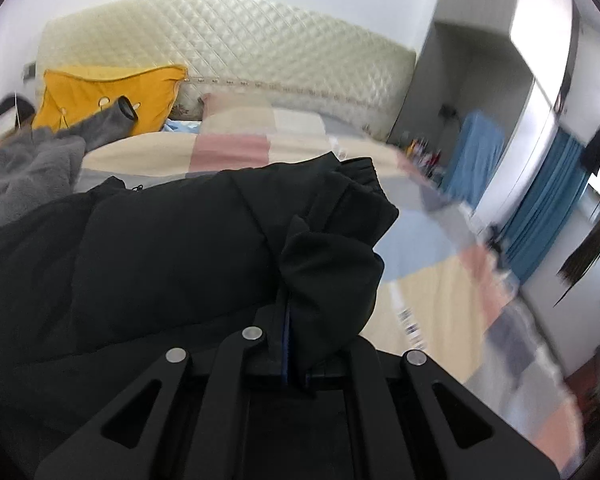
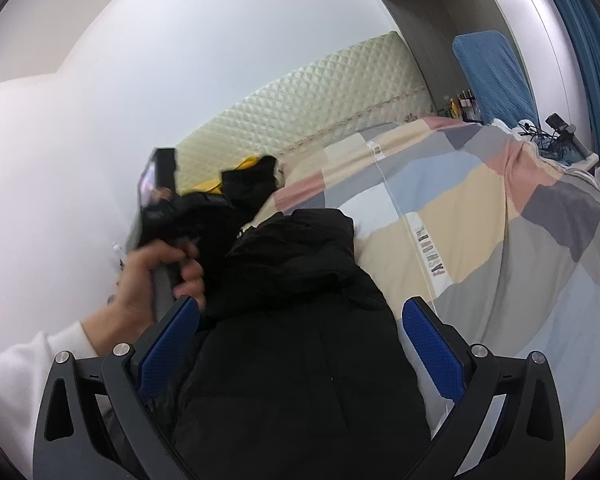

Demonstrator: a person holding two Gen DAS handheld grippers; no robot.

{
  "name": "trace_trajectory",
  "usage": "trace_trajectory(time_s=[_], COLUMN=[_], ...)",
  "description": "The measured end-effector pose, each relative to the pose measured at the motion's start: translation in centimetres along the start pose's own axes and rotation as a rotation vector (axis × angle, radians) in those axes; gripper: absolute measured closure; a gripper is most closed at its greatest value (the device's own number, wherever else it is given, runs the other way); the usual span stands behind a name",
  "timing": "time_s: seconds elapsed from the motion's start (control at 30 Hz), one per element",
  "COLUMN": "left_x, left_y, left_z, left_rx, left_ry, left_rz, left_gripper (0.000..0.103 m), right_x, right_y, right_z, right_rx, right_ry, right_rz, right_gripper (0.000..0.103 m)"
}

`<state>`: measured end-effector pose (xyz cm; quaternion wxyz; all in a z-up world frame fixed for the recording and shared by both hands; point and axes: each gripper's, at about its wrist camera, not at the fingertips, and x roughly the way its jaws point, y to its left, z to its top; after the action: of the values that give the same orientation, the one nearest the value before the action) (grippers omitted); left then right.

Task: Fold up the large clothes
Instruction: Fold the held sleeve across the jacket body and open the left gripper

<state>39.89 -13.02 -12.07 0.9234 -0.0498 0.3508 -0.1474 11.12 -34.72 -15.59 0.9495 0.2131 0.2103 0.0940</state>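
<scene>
Bedroom, bed fills most of both views. The patchwork duvet point(image 2: 480, 208) in pink, beige, pale blue and grey blocks covers the mattress; a printed strip on it reads "FASHION". A cream quilted headboard point(image 1: 228, 40) stands at the far end against a plain white wall. The black padded jacket point(image 1: 160, 248) lies across the near left part of the bed. The left gripper point(image 1: 288, 344) is pressed together, pinching a bunched fold of the jacket. The right gripper point(image 2: 300, 344) is spread wide over the jacket, blue pads point(image 2: 432, 344) touching nothing. A yellow cushion point(image 1: 108, 92) and grey fleece point(image 1: 24, 168) sit far left. Blue curtains point(image 1: 548, 200) hang at right; the right edge is blurred.
</scene>
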Motion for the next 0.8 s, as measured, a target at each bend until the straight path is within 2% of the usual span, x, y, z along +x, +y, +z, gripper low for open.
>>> trace_trajectory(time_s=[0.07, 0.23, 0.33, 0.4, 0.5, 0.6, 0.67, 0.7, 0.77, 0.8], left_x=[1.3, 6.2, 7.7, 8.0, 7.3, 5.8, 4.6, 4.3, 3.0, 2.3], left_y=[-0.5, -0.6, -1.2, -1.7, -1.9, -2.0, -1.7, -1.6, -1.9, -2.1], left_z=[-0.7, -2.8, -3.6, -3.8, -3.6, -3.5, -3.2, -2.9, -2.8, -2.7], left_rx=[0.026, 0.041, 0.090, 0.120, 0.138, 0.139, 0.110, 0.105, 0.119, 0.135], left_ry=[0.025, 0.192, 0.244, 0.270, 0.283, 0.241, 0.213, 0.203, 0.179, 0.162], left_rz=[0.034, 0.113, 0.158, 0.175, 0.162, 0.134, 0.111, 0.105, 0.106, 0.118], left_gripper=[0.100, 0.100, 0.099, 0.099, 0.097, 0.095, 0.088, 0.079, 0.054, 0.027], right_x=[0.0, 0.4, 0.5, 0.5, 0.7, 0.7, 0.5, 0.3, 0.0, -0.1], right_y=[0.2, 0.9, 0.8, 0.6, 0.5, 0.5, 0.7, 0.9, 1.1, 1.3], right_z=[-0.1, -0.4, -0.4, -0.4, -0.4, -0.5, -0.4, -0.4, -0.4, -0.4], right_rx=[-0.011, -0.047, -0.048, -0.040, -0.037, -0.039, -0.049, -0.055, -0.068, -0.074], right_ry=[-0.003, 0.013, 0.015, 0.012, 0.014, 0.007, -0.004, -0.011, -0.022, -0.027], right_rz=[-0.010, -0.018, -0.020, -0.020, -0.023, -0.028, -0.027, -0.028, -0.032, -0.035], right_gripper=[0.001, 0.001, 0.001, 0.001, 0.001, 0.001, 0.001, 0.001, 0.001, 0.001])
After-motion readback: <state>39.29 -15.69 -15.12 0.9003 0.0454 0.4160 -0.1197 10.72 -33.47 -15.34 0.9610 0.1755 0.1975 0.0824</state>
